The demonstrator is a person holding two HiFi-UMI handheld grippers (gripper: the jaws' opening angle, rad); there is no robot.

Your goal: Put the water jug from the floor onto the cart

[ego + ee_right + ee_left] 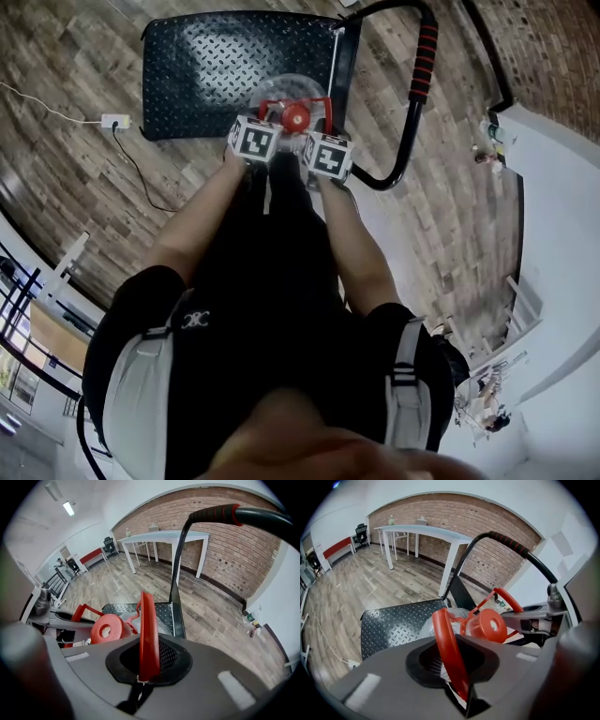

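Grey wood-plank floor [347, 588], a red brick wall [487, 531], a long white table [431, 530] beside it

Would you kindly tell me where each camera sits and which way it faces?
Head view: on the person's head, looking steeply down at the cart and water jug; torso, forearms, left gripper and right gripper show.
Left gripper view: on the left gripper, looking along its jaws at the red handle, cart and brick wall; right gripper at right.
Right gripper view: on the right gripper, facing likewise; left gripper at left.
Both gripper views share the red cap.
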